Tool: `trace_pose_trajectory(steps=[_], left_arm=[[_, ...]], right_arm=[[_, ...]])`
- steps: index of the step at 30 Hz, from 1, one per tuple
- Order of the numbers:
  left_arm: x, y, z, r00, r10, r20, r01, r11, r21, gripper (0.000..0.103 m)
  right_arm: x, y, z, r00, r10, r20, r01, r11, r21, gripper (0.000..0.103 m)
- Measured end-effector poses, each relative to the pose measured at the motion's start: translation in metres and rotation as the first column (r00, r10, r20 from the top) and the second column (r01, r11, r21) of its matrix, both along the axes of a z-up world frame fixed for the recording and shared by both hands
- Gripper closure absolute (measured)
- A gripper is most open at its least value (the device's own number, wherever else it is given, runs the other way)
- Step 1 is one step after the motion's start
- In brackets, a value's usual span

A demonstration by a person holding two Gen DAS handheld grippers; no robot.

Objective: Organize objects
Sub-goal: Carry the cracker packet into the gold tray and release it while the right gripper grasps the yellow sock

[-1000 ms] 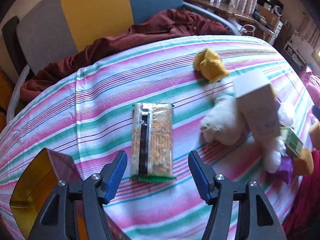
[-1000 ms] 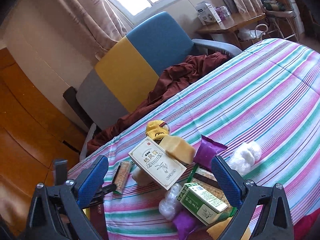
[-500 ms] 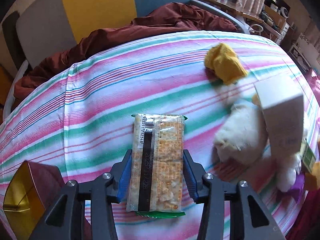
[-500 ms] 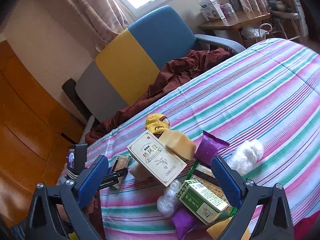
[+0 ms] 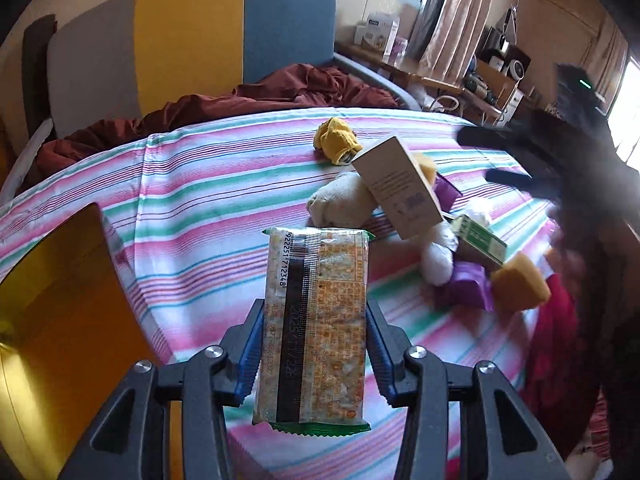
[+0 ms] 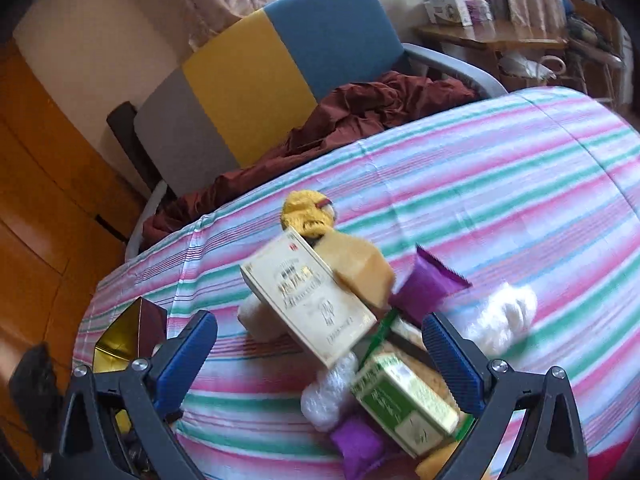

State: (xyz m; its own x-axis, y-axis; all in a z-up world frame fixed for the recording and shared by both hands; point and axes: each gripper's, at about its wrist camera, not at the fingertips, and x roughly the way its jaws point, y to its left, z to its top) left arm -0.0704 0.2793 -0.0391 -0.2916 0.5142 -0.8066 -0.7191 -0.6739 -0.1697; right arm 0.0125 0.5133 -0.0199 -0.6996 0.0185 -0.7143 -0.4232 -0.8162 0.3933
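My left gripper (image 5: 314, 344) is shut on a long cracker packet (image 5: 320, 300) with a green end and holds it up off the striped cloth (image 5: 208, 216). My right gripper (image 6: 318, 332) is open over a heap of objects with nothing pressed between its pads. In the heap are a cream box (image 6: 308, 296), a green box (image 6: 404, 400), a tan sponge (image 6: 360, 268), a purple packet (image 6: 428, 284) and white plush (image 6: 500, 316). A yellow sock (image 6: 308, 212) lies just behind the heap.
A dark red box with a gold lining (image 5: 60, 320) stands open at the table's left edge. Behind the table is a grey, yellow and blue chair (image 5: 192, 32) with a maroon cloth (image 5: 280, 92) on it. Shelves with clutter fill the far right.
The left gripper's jaws closed on the cracker packet and lifted it off the cloth. The right gripper shifted slightly over the heap and stayed open.
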Motion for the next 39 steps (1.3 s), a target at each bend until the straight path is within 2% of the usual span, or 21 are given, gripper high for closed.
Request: trace_pose_trajectory(steps=[5, 9, 12, 16, 17, 18, 19, 23, 27, 30, 34, 36, 39], left_arm=[[0.011, -0.034, 0.01, 1.0, 0.023, -0.012, -0.023, 0.998, 0.053, 0.056], [0.012, -0.057, 0.013, 0.999, 0.053, -0.004, -0.052, 0.995, 0.08, 0.056], [0.01, -0.074, 0.013, 0.997, 0.083, 0.003, -0.083, 0.992, 0.091, 0.056], [0.005, -0.101, 0.009, 0.989, 0.142, 0.031, -0.144, 0.985, 0.095, 0.056], [0.002, -0.108, 0.008, 0.987, 0.158, 0.036, -0.16, 0.982, 0.096, 0.056], [-0.001, -0.117, 0.007, 0.983, 0.176, 0.042, -0.18, 0.979, 0.094, 0.056], [-0.005, -0.125, 0.007, 0.979, 0.196, 0.048, -0.199, 0.976, 0.089, 0.056], [-0.032, -0.168, 0.002, 0.947, 0.317, 0.04, -0.319, 0.946, 0.05, 0.056], [-0.079, -0.218, -0.013, 0.876, 0.475, 0.09, -0.477, 0.879, 0.012, 0.056], [-0.108, -0.242, -0.024, 0.837, 0.537, 0.101, -0.538, 0.843, -0.022, 0.056], [-0.133, -0.257, -0.039, 0.812, 0.575, 0.102, -0.572, 0.818, -0.057, 0.056], [-0.145, -0.262, -0.047, 0.79, 0.604, 0.107, -0.599, 0.797, -0.076, 0.056], [-0.15, -0.265, -0.051, 0.782, 0.617, 0.092, -0.611, 0.787, -0.088, 0.056]], right_arm=[[-0.071, 0.018, 0.007, 0.996, 0.048, 0.07, -0.051, 0.998, 0.036, 0.001], [-0.133, 0.031, -0.009, 0.98, 0.071, 0.186, -0.08, 0.996, 0.044, 0.013], [-0.171, 0.035, -0.033, 0.952, 0.075, 0.298, -0.093, 0.994, 0.049, 0.016], [-0.204, 0.033, -0.067, 0.892, 0.078, 0.446, -0.112, 0.992, 0.052, 0.023], [-0.209, 0.032, -0.075, 0.877, 0.081, 0.475, -0.12, 0.991, 0.052, 0.03], [-0.213, 0.03, -0.082, 0.862, 0.082, 0.5, -0.133, 0.989, 0.068, 0.053], [-0.215, 0.027, -0.086, 0.855, 0.082, 0.512, -0.148, 0.985, 0.09, 0.058], [-0.21, 0.013, -0.075, 0.877, 0.096, 0.47, -0.198, 0.965, 0.173, 0.062], [-0.197, -0.007, -0.057, 0.903, 0.11, 0.414, -0.236, 0.934, 0.267, 0.062], [-0.186, -0.021, -0.044, 0.918, 0.127, 0.376, -0.257, 0.912, 0.32, 0.062], [-0.182, -0.034, -0.035, 0.931, 0.135, 0.339, -0.257, 0.902, 0.346, 0.062], [-0.176, -0.042, -0.031, 0.934, 0.148, 0.325, -0.265, 0.897, 0.354, 0.062], [-0.169, -0.057, -0.029, 0.931, 0.166, 0.327, -0.29, 0.879, 0.379, 0.062]])
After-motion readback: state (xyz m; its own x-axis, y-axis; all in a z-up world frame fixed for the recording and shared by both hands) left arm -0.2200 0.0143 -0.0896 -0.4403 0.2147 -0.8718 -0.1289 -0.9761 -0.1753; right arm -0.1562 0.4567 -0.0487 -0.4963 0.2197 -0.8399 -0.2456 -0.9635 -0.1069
